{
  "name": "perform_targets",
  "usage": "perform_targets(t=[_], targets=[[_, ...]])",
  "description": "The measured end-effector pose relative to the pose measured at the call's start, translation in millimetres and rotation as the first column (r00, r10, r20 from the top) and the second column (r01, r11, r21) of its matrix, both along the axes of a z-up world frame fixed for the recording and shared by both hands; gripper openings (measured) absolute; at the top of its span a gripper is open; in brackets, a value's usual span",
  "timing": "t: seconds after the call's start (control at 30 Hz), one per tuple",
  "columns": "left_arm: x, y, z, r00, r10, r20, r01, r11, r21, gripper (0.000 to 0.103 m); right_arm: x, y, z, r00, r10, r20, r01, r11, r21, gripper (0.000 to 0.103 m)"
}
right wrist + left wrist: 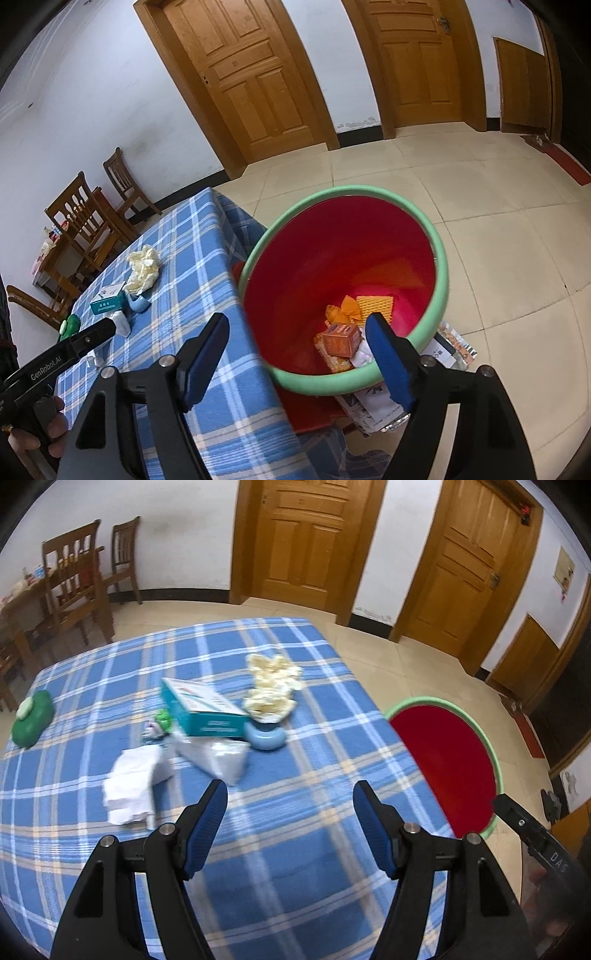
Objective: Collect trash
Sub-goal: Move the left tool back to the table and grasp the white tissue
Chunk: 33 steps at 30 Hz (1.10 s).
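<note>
My open, empty left claw (290,794) faces the crumpled white paper wad (131,786) lying ahead-left on the blue plaid tabletop (295,849), nearer than my empty right claw (297,332), which hangs with its jaws apart above the green-rimmed red plastic bin (441,258).

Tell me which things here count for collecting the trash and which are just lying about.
For the job: red bin, crumpled white paper, yellowish wad, clear plastic bag, teal box.
Lying about: green pouch, wooden chairs.

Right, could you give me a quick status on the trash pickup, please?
Left hand-held gripper open, empty, over table. Right hand-held gripper empty above red bin, jaws opening. White crumpled paper nearest, path unobstructed.
</note>
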<state>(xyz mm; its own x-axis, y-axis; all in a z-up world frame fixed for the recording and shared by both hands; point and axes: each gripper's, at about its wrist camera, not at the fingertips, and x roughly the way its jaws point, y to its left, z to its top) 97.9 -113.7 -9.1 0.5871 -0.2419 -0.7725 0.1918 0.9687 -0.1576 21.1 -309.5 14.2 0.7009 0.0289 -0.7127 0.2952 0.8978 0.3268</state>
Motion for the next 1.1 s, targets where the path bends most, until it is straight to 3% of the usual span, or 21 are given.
perform_targets(t=[0.6,1.1], targets=[[12.1,83.9,-10.7,0.980,0.201,-0.008,-0.201,0.980,0.013,0.073,26.4,41.5,3.3,0.996,0.090,-0.021,-0.090,0.996,-0.020,0.079],[36.7,100.6,-37.4,0.971,0.229,-0.069,-0.228,0.974,0.018,0.073,50.4,71.1,0.3,0.988,0.148,-0.049,-0.150,0.988,-0.042,0.079]])
